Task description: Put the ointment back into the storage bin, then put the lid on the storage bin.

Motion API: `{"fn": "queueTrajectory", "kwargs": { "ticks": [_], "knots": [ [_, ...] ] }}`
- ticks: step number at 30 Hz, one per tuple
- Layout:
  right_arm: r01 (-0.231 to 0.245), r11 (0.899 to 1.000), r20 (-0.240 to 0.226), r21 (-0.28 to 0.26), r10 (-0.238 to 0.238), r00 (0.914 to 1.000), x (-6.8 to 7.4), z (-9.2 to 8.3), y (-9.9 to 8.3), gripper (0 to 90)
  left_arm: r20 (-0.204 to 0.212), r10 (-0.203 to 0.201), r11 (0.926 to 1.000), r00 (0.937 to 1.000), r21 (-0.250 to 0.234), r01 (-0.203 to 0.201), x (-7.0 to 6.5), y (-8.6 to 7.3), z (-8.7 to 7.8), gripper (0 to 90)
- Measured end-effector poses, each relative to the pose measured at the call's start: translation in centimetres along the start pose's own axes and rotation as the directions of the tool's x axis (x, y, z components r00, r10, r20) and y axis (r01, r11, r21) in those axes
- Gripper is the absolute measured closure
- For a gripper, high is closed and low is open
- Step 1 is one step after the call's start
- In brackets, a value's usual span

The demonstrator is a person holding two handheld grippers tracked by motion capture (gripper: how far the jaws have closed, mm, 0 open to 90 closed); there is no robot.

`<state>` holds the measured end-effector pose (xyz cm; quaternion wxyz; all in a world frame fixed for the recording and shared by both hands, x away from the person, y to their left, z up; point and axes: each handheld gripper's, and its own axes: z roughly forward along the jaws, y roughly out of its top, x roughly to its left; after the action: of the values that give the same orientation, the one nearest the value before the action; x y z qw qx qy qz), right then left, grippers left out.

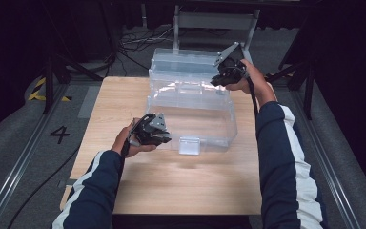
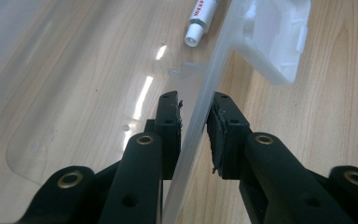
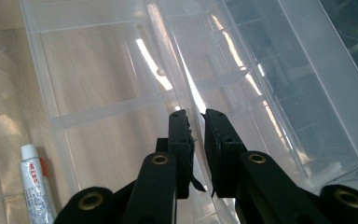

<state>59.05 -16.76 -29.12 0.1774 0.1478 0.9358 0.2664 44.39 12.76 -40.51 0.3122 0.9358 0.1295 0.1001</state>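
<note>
Tongs (image 2: 193,121) clamped on clear box (image 1: 190,114) wall

The high view looks down over my table (image 1: 181,186); both my gripper views sit close, sharing the clear box (image 2: 200,121).

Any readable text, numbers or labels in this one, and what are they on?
"4": black numeral on the grey floor, left of the table.
Red print on the white tube inside the clear box: too small and blurred to read in the right gripper view.
The same red print on the tube in the left gripper view: cut off and unreadable.
</note>
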Motion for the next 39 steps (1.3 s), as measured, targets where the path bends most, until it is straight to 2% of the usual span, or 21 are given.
{"fn": "queueTrajectory", "kwargs": {
  "ticks": [4, 11, 18, 25, 30, 39],
  "knots": [
    [-0.001, 1.000, 0.009, 0.004, 0.001, 1.0000, 0.1, 0.0, 0.1, 81.5, -0.006, -0.002, 1.0000, 1.0000, -0.001, 0.002, -0.1, 0.0, 0.0, 75.2],
    [-0.001, 1.000, -0.010, 0.007, 0.002, 0.9999, -0.1, 0.0, 0.2, 82.3, 0.002, -0.008, 1.0000, 1.0000, -0.005, 0.008, 0.0, 0.0, 0.1, 75.1],
    [-0.013, 1.000, -0.043, -0.012, 0.012, 0.9990, -0.2, -0.2, 0.1, 84.1, -0.002, -0.017, 0.9998, 0.9999, -0.004, 0.017, -0.1, 0.0, 0.1, 74.6],
    [-0.014, 1.000, -0.061, 0.010, 0.015, 0.9981, 0.0, -0.4, 0.3, 84.9, -0.012, -0.027, 0.9996, 0.9996, -0.005, 0.027, -0.3, -0.1, 0.0, 73.6],
    [0.021, 0.999, -0.052, 0.036, -0.019, 0.9984, 0.5, -0.6, 0.8, 86.1, -0.009, -0.038, 0.9992, 0.9992, -0.013, 0.038, -0.3, -0.1, 0.1, 72.8],
    [0.074, 0.997, -0.044, 0.037, -0.073, 0.9964, 1.6, -1.3, 1.0, 87.5, -0.008, -0.041, 0.9991, 0.9991, -0.013, 0.041, -0.3, -0.1, 0.1, 72.4]
  ]
}}
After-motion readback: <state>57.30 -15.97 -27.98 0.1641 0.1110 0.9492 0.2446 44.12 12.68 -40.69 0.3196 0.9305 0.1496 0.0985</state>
